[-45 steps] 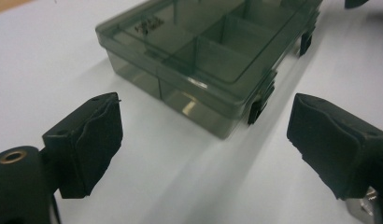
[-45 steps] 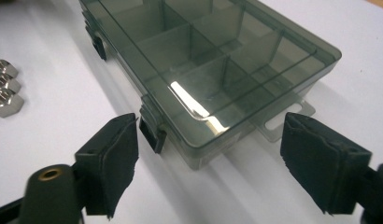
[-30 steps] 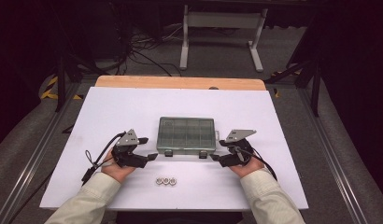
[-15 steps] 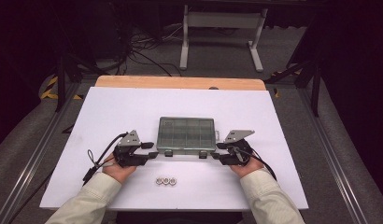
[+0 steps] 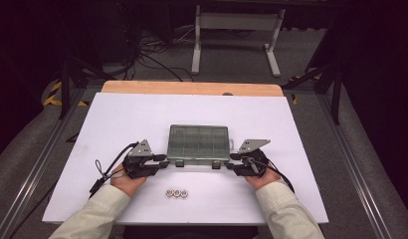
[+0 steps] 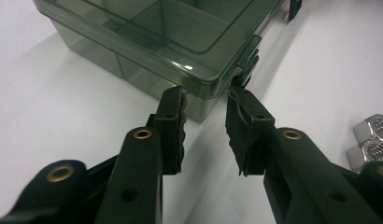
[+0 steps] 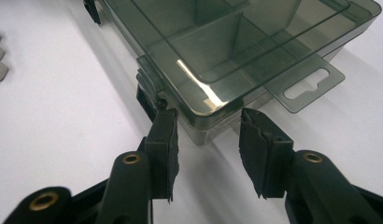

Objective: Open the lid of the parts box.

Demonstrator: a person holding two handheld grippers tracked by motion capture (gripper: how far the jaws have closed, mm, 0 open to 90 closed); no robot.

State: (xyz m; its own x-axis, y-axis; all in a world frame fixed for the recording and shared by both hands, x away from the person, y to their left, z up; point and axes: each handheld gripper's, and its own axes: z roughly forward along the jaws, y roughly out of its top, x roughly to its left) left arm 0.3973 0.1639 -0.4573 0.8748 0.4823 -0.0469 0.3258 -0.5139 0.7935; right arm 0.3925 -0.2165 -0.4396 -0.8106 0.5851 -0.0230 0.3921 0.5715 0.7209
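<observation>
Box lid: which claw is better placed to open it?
Probably the right claw: one jaw touches a latch of the box. Both claws have just been closing, a box corner between each; the left claw looks nearly as ready.

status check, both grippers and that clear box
Left gripper and right gripper closing in, each straddling a near corner of the smoky clear plastic compartment box; firm contact unclear. Lid shut. Three metal nuts nearby, clear.

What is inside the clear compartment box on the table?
Through the closed tinted lid of the compartment box, only dividers and bare-looking compartments show near the front corners. The tint and glare hide the far compartments, so I cannot tell whether anything lies in them.
</observation>
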